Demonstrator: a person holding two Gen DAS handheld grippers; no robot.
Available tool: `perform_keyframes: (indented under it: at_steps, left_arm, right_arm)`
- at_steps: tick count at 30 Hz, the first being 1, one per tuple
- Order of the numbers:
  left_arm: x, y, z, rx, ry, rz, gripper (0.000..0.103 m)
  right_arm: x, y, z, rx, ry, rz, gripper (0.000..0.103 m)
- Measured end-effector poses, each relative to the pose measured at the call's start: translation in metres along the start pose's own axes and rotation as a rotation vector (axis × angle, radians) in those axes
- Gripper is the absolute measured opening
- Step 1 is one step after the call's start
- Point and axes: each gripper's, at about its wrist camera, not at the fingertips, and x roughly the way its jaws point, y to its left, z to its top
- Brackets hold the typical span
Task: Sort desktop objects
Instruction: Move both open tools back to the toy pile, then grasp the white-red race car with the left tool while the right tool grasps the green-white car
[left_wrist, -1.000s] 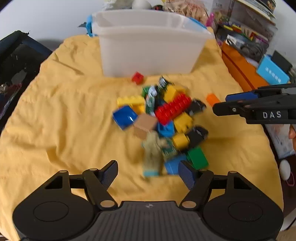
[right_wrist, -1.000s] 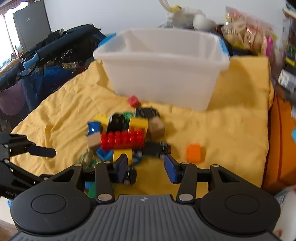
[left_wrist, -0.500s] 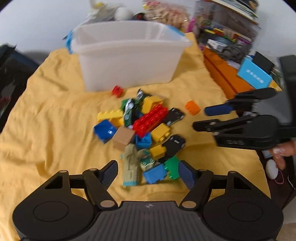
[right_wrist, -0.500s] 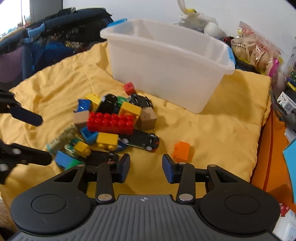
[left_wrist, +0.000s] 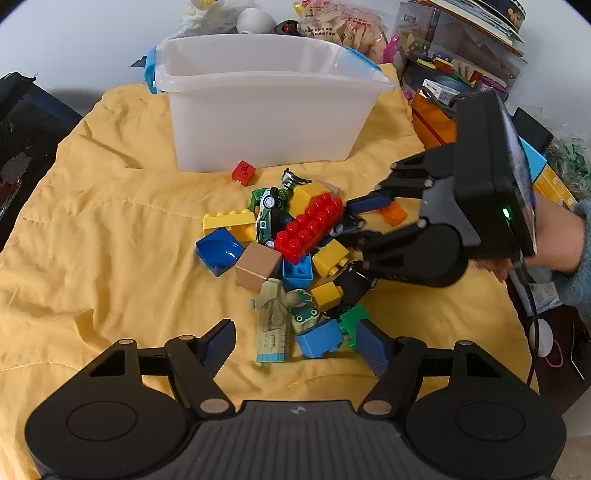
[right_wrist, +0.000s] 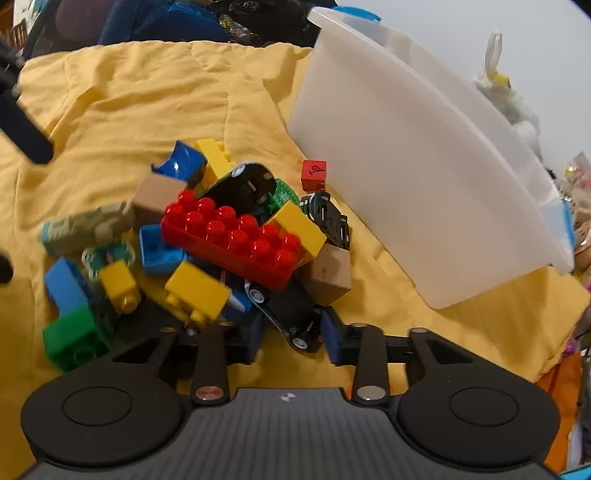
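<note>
The right gripper (right_wrist: 290, 338) is spread apart, its fingers straddling a black toy car (right_wrist: 286, 314) at the 5 o'clock edge of the toy pile (right_wrist: 207, 243); this looks like the first pick, not yet clenched. The left gripper (left_wrist: 295, 345) hangs released at the pile's 6 o'clock, just short of a blue brick (left_wrist: 319, 338). The next move probably calls for closing on the car without snagging the red brick (right_wrist: 231, 238) leaning above it. The white bin (left_wrist: 266, 107) stands at 12 o'clock, its rim high; bare yellow cloth (left_wrist: 110, 221) at 9 o'clock leaves room.
</note>
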Motion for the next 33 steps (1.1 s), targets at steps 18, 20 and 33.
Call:
perform_keyframes:
  at_steps: [18,20,33]
  left_arm:
    - [0.053,-0.059,0.034,0.366,0.071,-0.119,0.046]
    - [0.064,-0.064,0.036,0.400,0.073,-0.115,0.046]
    - [0.031,-0.024,0.045,0.055,0.125,-0.322,0.019]
  right_arm:
    - [-0.050,-0.050,-0.076,0.690,0.161,0.439,0.019]
    - [-0.048,-0.047,-0.081,0.701,0.180,0.456,0.019]
    - [-0.064,-0.046,-0.081,0.689,0.111,0.453,0.018]
